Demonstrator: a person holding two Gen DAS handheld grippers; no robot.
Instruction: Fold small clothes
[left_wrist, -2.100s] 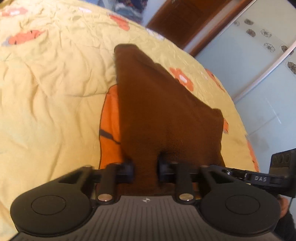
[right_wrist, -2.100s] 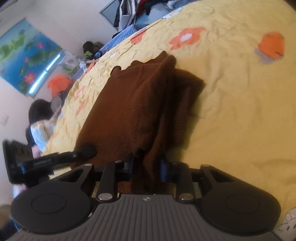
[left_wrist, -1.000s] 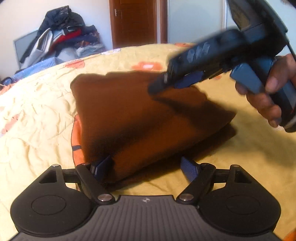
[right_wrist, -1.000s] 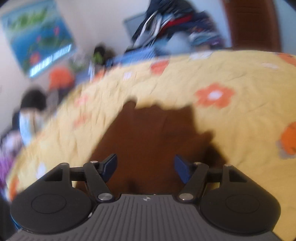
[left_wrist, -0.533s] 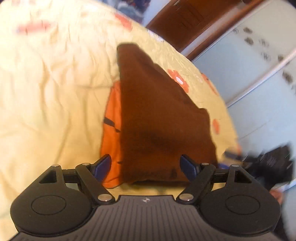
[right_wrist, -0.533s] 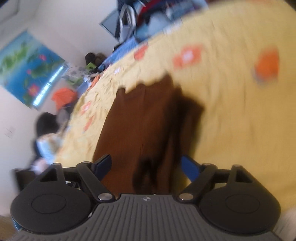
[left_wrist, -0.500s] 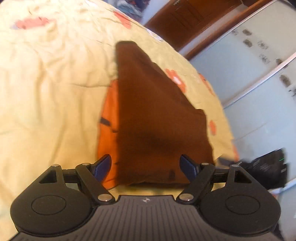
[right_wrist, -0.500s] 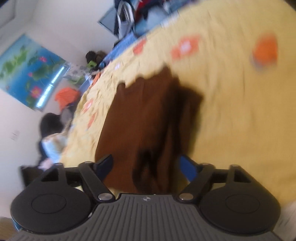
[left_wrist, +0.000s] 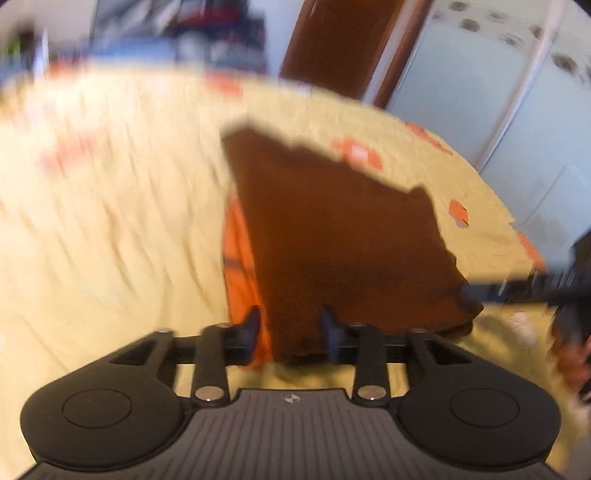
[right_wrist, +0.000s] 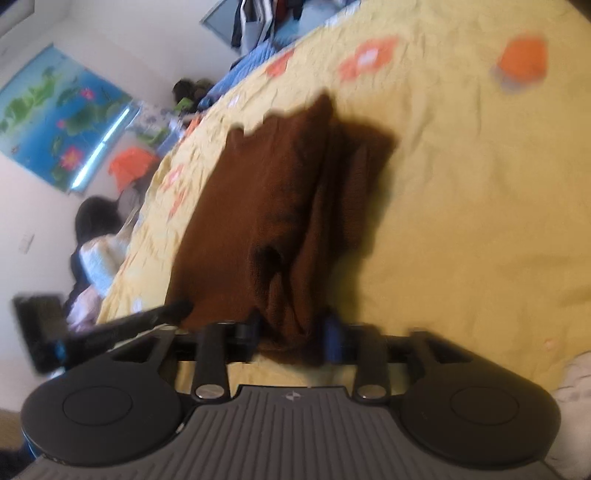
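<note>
The left hand-held gripper (left_wrist: 290, 334) has its jaws closing, and the near edge of the brown garment (left_wrist: 332, 236) is between them. The picture is blurred, so I cannot tell if the pads already press on the cloth. The right hand-held gripper (right_wrist: 293, 330) is also closing its jaws. A bunched fold of the same brown garment (right_wrist: 273, 206) sits between its fingers (right_wrist: 332, 334), and the cloth fills the gap from one finger to the other, so it seems grasped.

The garment lies flat on the bed (left_wrist: 110, 221), on a yellow bedsheet with orange flowers. It starts at the near edge of the bed, where both grippers are, and goes toward the middle. In the left wrist view an orange printed patch (left_wrist: 240, 266) of the sheet shows along the left side of the garment. At the right edge of that view the right gripper comes in as a dark blurred bar (left_wrist: 524, 286) and touches the near right corner of the garment.

Beyond the far side of the bed there are a wooden door (left_wrist: 343, 40) and a pile of clothes (right_wrist: 266, 18). In the right wrist view a person (right_wrist: 98, 243) sits beside the bed, below a blue poster (right_wrist: 55, 114) on the wall.
</note>
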